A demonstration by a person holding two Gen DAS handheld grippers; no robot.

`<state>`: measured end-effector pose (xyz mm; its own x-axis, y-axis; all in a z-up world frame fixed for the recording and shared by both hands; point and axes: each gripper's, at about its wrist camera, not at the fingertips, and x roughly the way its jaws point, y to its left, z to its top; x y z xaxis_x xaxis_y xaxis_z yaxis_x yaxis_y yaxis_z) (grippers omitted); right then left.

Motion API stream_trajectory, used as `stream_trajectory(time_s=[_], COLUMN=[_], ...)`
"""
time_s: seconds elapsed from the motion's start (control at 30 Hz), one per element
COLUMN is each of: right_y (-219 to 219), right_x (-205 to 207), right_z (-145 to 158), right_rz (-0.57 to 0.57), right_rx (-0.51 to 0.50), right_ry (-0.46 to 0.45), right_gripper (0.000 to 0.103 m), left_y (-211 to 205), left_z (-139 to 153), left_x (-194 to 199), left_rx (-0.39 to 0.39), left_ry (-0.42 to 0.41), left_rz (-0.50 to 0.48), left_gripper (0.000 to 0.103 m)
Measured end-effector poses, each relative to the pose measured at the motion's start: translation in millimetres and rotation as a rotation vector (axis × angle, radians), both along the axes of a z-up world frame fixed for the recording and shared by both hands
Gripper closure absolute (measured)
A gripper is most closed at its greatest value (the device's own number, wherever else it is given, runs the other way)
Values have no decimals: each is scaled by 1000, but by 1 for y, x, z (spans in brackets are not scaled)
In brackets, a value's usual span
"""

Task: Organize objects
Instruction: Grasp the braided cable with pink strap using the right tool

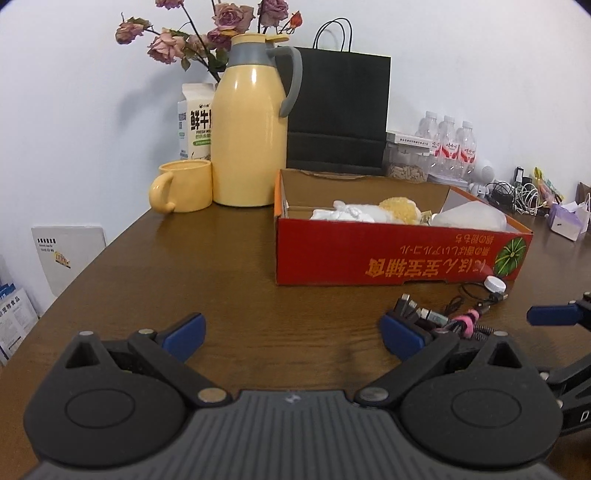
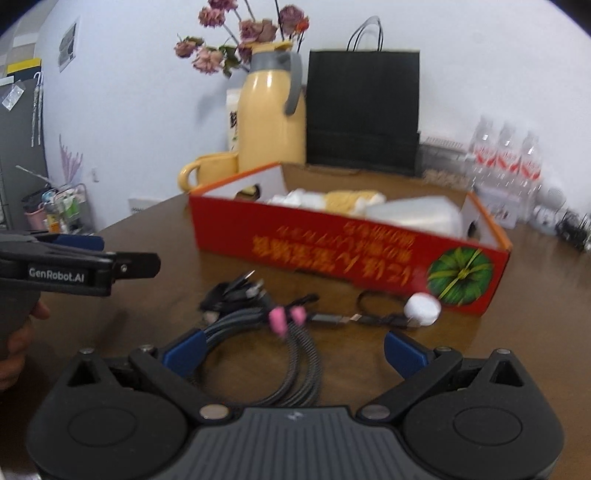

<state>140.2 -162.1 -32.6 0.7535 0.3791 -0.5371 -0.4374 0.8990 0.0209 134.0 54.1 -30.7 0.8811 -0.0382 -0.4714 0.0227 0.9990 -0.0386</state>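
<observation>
The left hand-held gripper point(image 1: 293, 334) is spread wide w/ nothing between its blue fingertips point(image 1: 184, 330). It hovers low over the brown tabletop point(image 1: 207, 266). The right hand-held gripper point(image 2: 293, 352) is spread wide too, and a coiled grey cable bundle point(image 2: 273, 365) lies on the tabletop between its fingers. The left blue pad looks very close to the coil, but I can't tell if it touches. A pink tie point(image 2: 279, 319) wraps the bundle, and its plugs point(image 2: 240, 288) fan out to the far left.

Just past the bundle sits a thin black cord point(image 2: 373, 312) and a small white round cap point(image 2: 421, 308), right by the front wall of the red cardboard box point(image 2: 332, 245). The box is open on top w/ white wrapped stuff and a yellow thing inside.

Behind the box stand a yellow thermos jug point(image 1: 249, 122), a yellow mug point(image 1: 184, 186), a milk carton point(image 1: 195, 122), dried roses point(image 1: 210, 33) and a black paper bag point(image 1: 338, 110). Water bottles point(image 1: 448, 142) are far right. A hand point(image 2: 16, 347) shows at the left edge of the right view, under the other gripper.
</observation>
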Motion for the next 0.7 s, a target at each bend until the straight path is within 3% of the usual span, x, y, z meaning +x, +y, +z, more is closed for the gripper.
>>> stream_trajectory(time_s=[0.4,0.7], right_y=[30,35], right_x=[4,7], right_z=[-11,-12], right_rz=[10,-2], right_rx=[-29,-58], right_ry=[117,113], right_gripper=[0,2], left_y=[8,8], left_z=[-1,-3], left_x=[-5,-4], left_rx=[-38,-41], left_ry=[8,18], left_rz=[-7,-1], left_gripper=[0,0])
